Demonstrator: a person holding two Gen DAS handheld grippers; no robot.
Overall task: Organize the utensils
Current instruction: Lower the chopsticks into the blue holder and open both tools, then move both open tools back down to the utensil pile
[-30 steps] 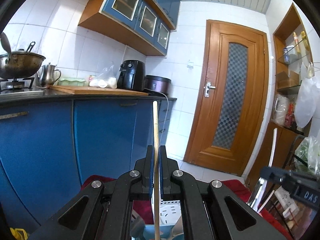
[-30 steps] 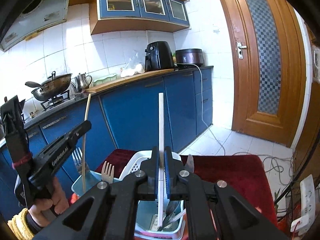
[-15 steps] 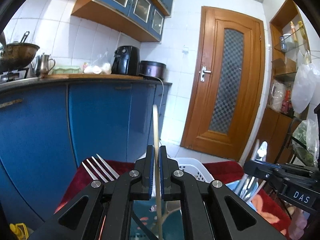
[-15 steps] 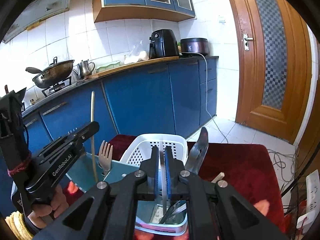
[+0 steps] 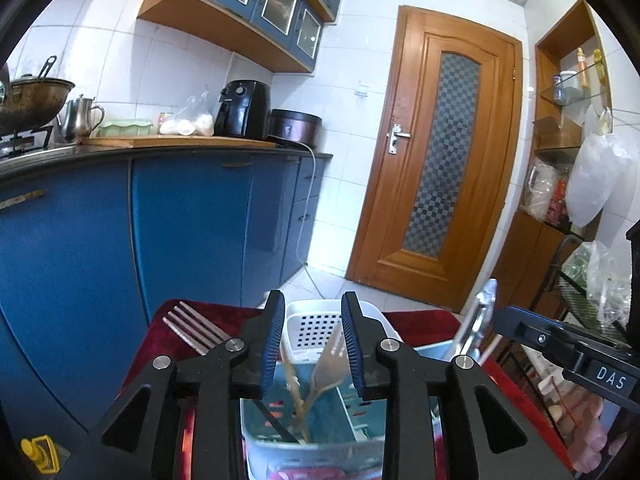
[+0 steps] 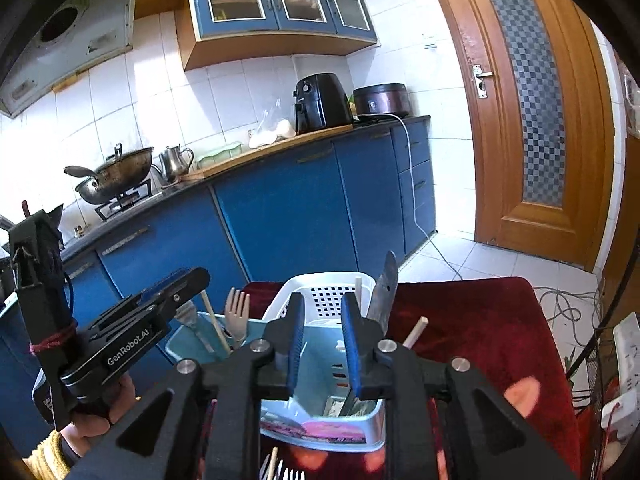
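Observation:
A light blue utensil holder (image 6: pixel 352 408) stands on a red cloth (image 6: pixel 480 332), with a white perforated basket (image 6: pixel 320 300) behind it. My left gripper (image 5: pixel 312 344) is open above the holder's left compartment (image 5: pixel 320 432), where a wooden chopstick (image 5: pixel 294 392) and a fork (image 5: pixel 330 364) lean. My right gripper (image 6: pixel 320 344) is open above the holder. A white chopstick (image 6: pixel 414 332), a knife (image 6: pixel 384 292) and a beige fork (image 6: pixel 236 316) stand in the holder. The left gripper also shows in the right wrist view (image 6: pixel 176 300).
Blue kitchen cabinets (image 5: pixel 180 232) stand behind the table, with a wok (image 6: pixel 116 176), kettle and air fryer (image 6: pixel 320 100) on the counter. A wooden door (image 5: pixel 440 168) is at the right. A metal fork (image 5: pixel 192 328) sticks up left of my left gripper. Cables and a power strip (image 6: pixel 624 364) lie at right.
Both grippers have opened. The left one let go of the wooden chopstick and the right one let go of the white chopstick; both now stand in the holder.

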